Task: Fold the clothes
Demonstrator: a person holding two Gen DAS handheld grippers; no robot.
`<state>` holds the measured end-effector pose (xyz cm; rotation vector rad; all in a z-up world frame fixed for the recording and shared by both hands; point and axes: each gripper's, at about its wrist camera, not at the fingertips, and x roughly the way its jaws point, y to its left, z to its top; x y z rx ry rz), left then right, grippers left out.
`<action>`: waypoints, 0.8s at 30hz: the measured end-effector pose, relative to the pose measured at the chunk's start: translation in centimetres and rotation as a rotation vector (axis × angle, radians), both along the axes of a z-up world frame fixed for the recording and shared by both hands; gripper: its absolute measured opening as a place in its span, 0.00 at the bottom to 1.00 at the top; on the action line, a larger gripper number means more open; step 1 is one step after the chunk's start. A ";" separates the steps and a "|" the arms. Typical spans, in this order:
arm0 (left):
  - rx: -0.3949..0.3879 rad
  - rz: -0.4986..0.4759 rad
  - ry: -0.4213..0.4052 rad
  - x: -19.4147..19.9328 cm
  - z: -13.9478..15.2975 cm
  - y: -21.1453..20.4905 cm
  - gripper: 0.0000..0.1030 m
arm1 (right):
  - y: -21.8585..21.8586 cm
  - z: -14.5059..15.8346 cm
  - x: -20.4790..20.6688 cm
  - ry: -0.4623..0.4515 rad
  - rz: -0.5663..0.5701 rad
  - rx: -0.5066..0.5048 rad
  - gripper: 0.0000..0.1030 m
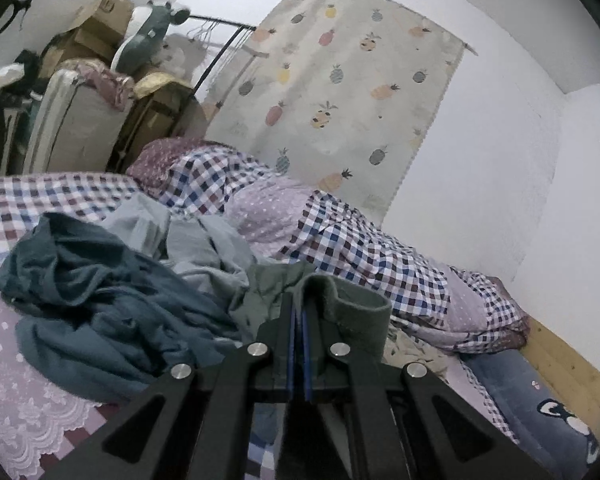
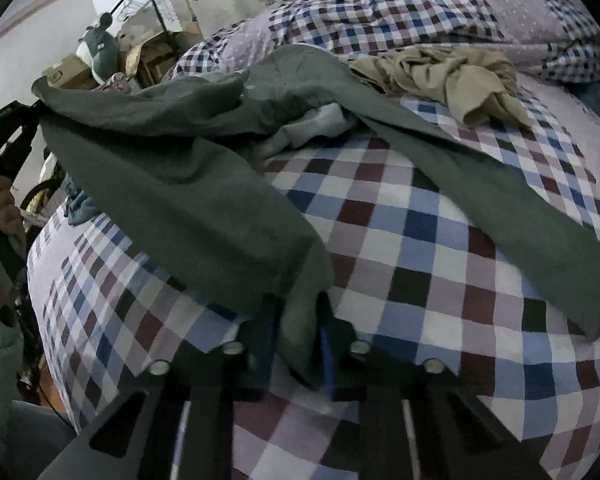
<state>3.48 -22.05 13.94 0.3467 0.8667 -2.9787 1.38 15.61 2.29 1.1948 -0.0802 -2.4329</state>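
Observation:
A grey-green pair of trousers (image 2: 188,184) stretches across the checked bedspread (image 2: 400,240). My right gripper (image 2: 300,312) is shut on one corner of its waistband. My left gripper (image 1: 300,292) is shut on the other corner (image 1: 352,300), seen in the left wrist view as a thick green hem; that gripper also shows at the left edge of the right wrist view (image 2: 16,128). One trouser leg (image 2: 520,208) lies out to the right on the bed.
A teal garment (image 1: 96,292) and a light grey one (image 1: 196,248) lie heaped on the bed. A beige garment (image 2: 452,76) lies crumpled further back. A rumpled checked duvet (image 1: 360,256) runs along the wall. Boxes and a clothes rack (image 1: 220,40) stand beyond the bed.

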 end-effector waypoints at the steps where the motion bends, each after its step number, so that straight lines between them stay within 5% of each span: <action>1: 0.013 -0.003 -0.006 0.1 -0.3 -0.2 0.01 | -0.2 0.1 0.1 0.012 -0.003 0.015 0.12; 9: 0.067 -0.013 -0.071 2.0 -2.2 -0.7 0.01 | -1.2 1.2 0.7 0.100 -0.035 0.125 0.06; 24: 0.043 -0.088 -0.178 8.4 -5.3 1.2 0.01 | 3.3 5.6 6.3 0.255 -0.224 0.138 0.05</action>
